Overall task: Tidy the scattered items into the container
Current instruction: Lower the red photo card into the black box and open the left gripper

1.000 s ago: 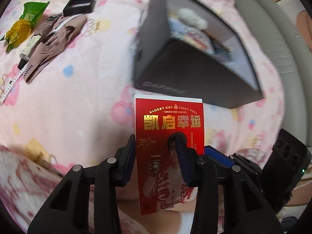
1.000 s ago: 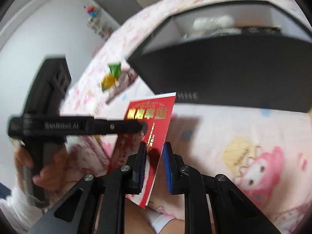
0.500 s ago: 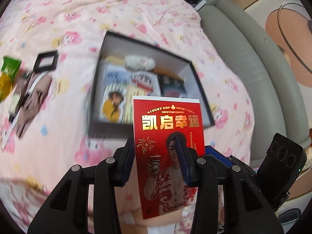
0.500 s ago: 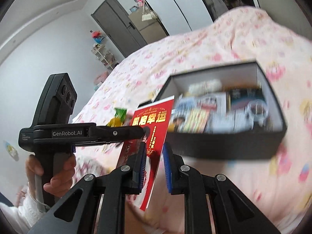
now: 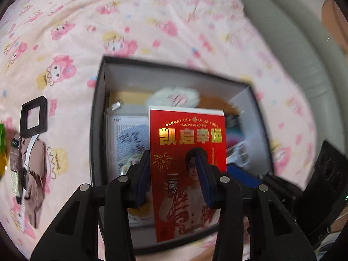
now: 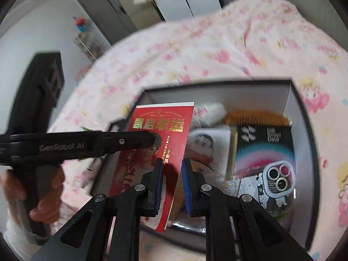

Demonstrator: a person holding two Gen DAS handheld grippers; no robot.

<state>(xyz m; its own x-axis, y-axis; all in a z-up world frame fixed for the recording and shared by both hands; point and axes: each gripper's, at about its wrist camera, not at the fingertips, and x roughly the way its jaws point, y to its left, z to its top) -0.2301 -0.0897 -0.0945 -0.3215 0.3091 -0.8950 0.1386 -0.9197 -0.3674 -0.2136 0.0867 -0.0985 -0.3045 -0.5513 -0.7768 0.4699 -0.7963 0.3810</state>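
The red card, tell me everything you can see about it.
The red card is a flat, glossy rectangle with a white strip along its top, gold Chinese characters, "LUCKY CUP" lettering, a gold firework and a printed figure holding a cup. It stands upright over the open black box, one side edge between the right gripper's blue pads, its face across the left gripper.

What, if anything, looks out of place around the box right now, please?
The red card stands upright over the black box, not lying flat like its contents. Left of the box, a black square frame and a brownish item lie loose on the bedspread.
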